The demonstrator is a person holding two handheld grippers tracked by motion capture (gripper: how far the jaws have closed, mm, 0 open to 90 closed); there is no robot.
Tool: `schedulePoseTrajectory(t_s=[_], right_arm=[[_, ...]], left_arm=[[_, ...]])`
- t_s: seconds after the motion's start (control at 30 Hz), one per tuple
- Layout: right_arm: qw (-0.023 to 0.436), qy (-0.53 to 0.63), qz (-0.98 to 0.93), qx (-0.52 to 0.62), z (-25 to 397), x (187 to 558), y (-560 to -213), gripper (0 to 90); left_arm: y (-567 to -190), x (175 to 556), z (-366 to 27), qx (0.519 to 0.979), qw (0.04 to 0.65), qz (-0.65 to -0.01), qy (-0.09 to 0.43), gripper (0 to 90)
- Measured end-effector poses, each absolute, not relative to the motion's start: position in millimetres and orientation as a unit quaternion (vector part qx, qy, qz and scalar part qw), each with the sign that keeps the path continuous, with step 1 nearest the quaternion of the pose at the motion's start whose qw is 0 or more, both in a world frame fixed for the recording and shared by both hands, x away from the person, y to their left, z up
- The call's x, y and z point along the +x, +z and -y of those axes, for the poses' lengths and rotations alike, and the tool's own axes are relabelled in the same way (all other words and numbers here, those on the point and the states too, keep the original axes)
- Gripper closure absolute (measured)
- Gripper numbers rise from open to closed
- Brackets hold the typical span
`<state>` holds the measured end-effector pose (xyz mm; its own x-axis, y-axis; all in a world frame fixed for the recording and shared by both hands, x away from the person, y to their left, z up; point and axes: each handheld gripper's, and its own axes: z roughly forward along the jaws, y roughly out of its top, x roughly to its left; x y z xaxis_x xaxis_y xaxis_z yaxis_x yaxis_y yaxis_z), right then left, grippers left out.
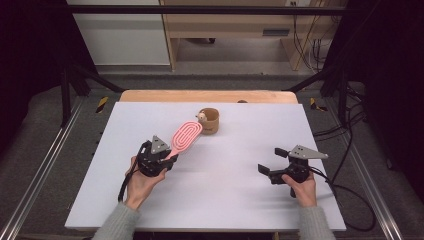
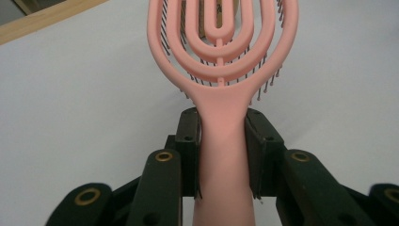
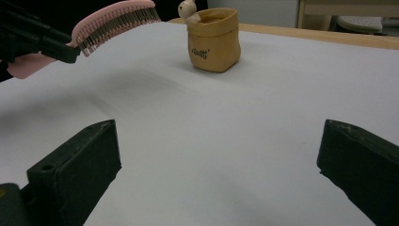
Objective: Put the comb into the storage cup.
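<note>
A pink hairbrush (image 1: 185, 136) with looped ribs and dark bristles hangs above the white table, bristles down, its head reaching toward a small tan pouch (image 1: 209, 120). My left gripper (image 1: 169, 156) is shut on the brush handle (image 2: 222, 155), both jaws pressed against its sides. The pouch (image 3: 214, 40) stands upright near the table's far middle, with a small pale figure (image 3: 187, 9) poking from its rim. The brush (image 3: 113, 21) is lifted to the pouch's left in the right gripper view. My right gripper (image 1: 271, 161) rests at the front right, jaws wide apart and empty.
The white board (image 1: 210, 195) lies over a wooden table whose far edge (image 1: 207, 96) shows behind the pouch. Black frame posts and cables (image 1: 350, 145) flank the right side. Wooden furniture stands beyond the table.
</note>
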<state>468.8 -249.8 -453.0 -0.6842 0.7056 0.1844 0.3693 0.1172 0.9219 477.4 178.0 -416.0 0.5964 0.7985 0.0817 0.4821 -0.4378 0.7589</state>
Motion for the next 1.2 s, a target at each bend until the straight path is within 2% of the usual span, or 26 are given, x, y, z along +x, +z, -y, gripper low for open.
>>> schedulePoseTrajectory(t_s=[1.2], right_arm=[[0.135,0.578,-0.718,0.364,207,464,-435,0.5]], left_arm=[[-406,462,-162,0.818,0.372,-0.367,0.241,69.4]])
